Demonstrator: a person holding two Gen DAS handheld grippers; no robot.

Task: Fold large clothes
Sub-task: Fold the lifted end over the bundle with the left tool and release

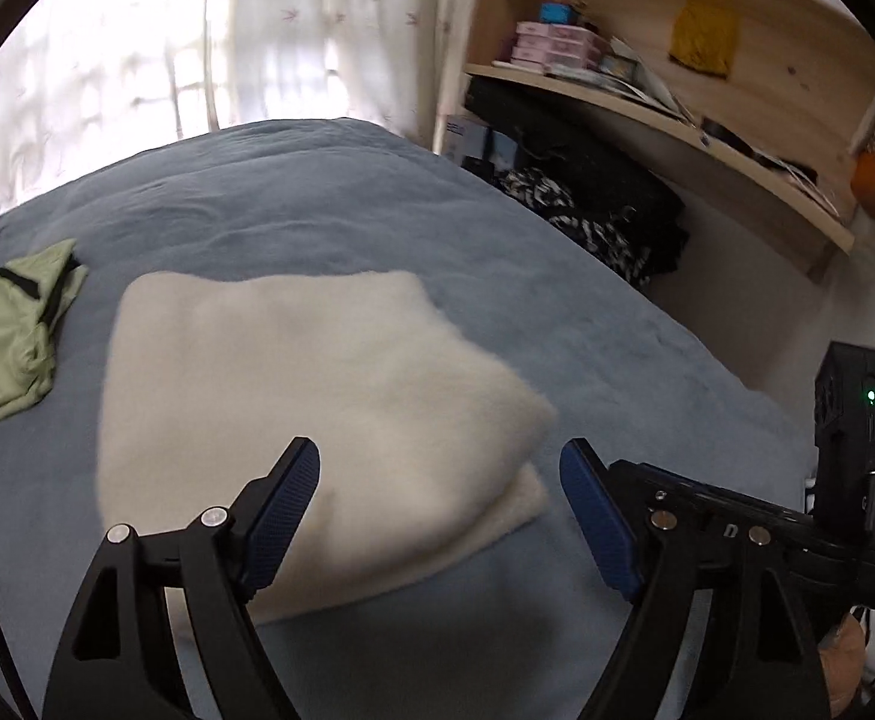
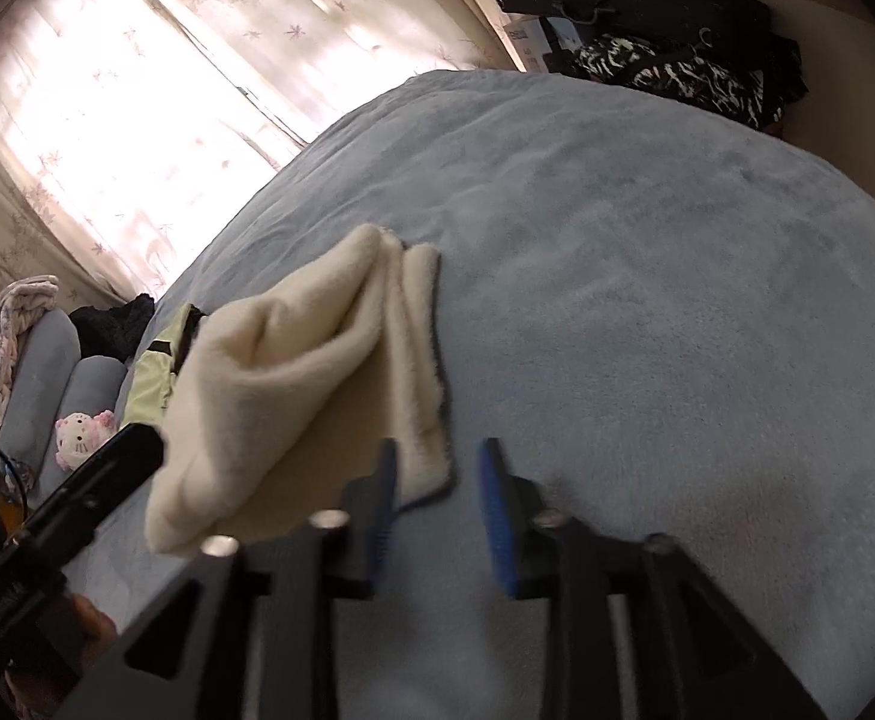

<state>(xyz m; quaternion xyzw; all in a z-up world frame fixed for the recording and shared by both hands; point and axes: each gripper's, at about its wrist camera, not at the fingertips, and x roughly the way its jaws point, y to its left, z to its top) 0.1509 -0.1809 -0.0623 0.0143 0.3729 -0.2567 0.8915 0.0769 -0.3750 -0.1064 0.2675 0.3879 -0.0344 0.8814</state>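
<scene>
Left wrist view: the left tongs (image 1: 440, 471) stand wide open at the bottom centre of the frame, blue pads facing each other, gripping nothing; the left pad overlaps the near edge of the folded cream fleece garment (image 1: 311, 402), though contact cannot be judged. The garment lies in the centre of the frame on the blue bed cover (image 1: 557, 276). A crumpled light green garment (image 1: 11, 330) lies at the left edge, apart from the fleece. At the lower right, part of the right tongs' body with a green light shows. Wooden shelves (image 1: 677, 120) carrying boxes and papers fill the upper right; a curtained window (image 1: 167, 48) fills the upper left.

Right wrist view: the right tongs (image 2: 437, 498) are moderately open at the bottom centre, holding nothing, just beside the fleece's (image 2: 317, 360) lower corner. The fleece sits left of centre, layered edges visible. A pink plush toy (image 2: 83, 429) lies at the left edge.
</scene>
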